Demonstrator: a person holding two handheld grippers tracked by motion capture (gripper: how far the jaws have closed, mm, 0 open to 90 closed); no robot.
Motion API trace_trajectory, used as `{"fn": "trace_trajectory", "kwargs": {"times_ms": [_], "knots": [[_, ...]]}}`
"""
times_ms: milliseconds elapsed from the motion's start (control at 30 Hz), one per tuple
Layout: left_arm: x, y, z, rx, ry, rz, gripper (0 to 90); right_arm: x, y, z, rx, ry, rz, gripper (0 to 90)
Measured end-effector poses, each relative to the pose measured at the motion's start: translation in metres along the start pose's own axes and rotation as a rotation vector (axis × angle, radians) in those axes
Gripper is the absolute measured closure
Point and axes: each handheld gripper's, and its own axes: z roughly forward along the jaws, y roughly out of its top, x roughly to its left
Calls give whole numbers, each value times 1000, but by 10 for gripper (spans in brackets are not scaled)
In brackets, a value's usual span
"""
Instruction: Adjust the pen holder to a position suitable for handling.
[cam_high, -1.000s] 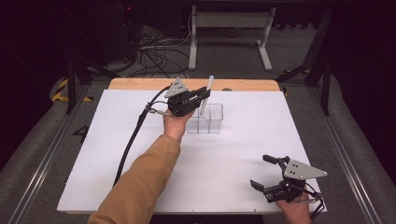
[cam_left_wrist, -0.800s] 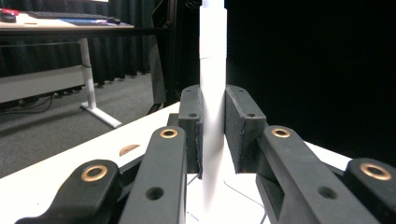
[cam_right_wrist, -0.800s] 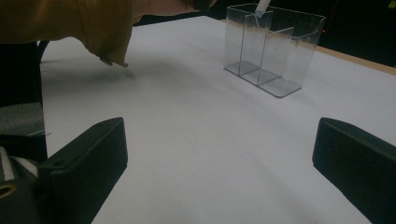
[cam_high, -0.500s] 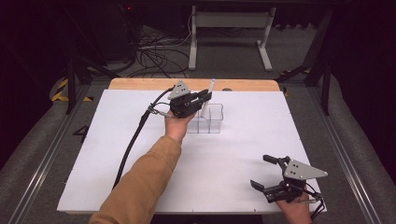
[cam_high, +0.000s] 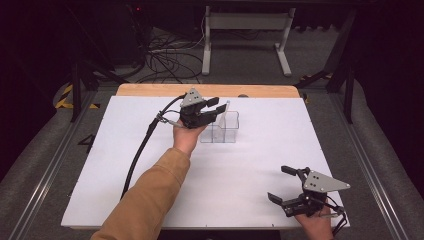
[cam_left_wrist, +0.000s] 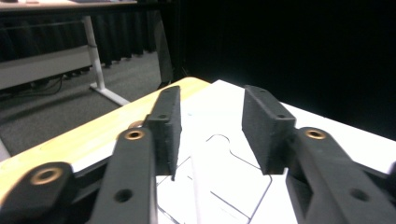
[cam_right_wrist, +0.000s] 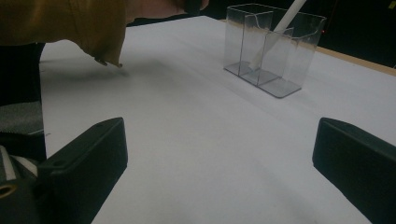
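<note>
The white stick (cam_right_wrist: 280, 29) leans inside the clear holder (cam_high: 222, 131), its lower end down in one of the compartments and its upper end slanting out over the rim; in the high view it shows as a pale sliver (cam_high: 226, 106) at the holder's far side. The holder stands on the white sheet (cam_high: 210, 200), in the far half and a little left of the middle, near the bare wooden strip (cam_high: 150, 90) along the table's far edge. The left gripper (cam_high: 212, 109) hangs just over the holder's left rim; its jaws have just been opening and now stand apart with a clear gap, the pads (cam_left_wrist: 266, 126) pressing on nothing, the stick released below them, with the holder's dividers seen beneath. The sleeve (cam_high: 150, 200) runs back from the holder to the near edge, and the cable (cam_high: 140, 150) trails left of it. Right of the holder the sheet lies open as far as its right edge, and the whole near stretch between holder and right gripper (cam_high: 287, 187) is bare. That gripper rests well apart from the holder, at the near right corner, close to the sheet's near edge, jaws spread wide and empty, pointing toward the holder.
</note>
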Motion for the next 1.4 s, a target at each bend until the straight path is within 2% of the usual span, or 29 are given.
{"fn": "trace_trajectory", "kwargs": {"times_ms": [100, 200, 233, 367, 500, 767, 933, 1000, 1167, 1400], "knots": [[-3, 3, -11, 9, 9, 15, 462, 0, 1, 1, 0, 3, 1, 35], [-6, 4, -25, 12, 20, 34, 424, 0, 1, 3, 0, 4, -2, 35], [-6, 5, -30, 12, 25, 34, 375, 0, 1, 3, 4, 3, -7, 35], [-5, 8, -46, -4, 24, 21, 349, 0, 3, 6, 3, 3, -7, 35], [-6, 11, -57, -14, 24, 28, 329, 0, 3, 9, 10, 5, -8, 34], [-10, 12, -72, -15, 38, 58, 308, 1, 2, 9, 13, 6, -10, 34], [-12, 11, -80, -5, 34, 60, 294, 1, 3, 9, 13, 2, -12, 34], [-13, 12, -85, -11, 26, 48, 261, 2, 3, 8, 4, 0, -14, 34], [-16, 15, -103, -12, 11, 36, 199, 2, 3, 9, 12, 1, -13, 34], [-18, 6, -138, 35, 27, 38, 145, 3, 4, 7, 6, -2, -27, 34]]}}
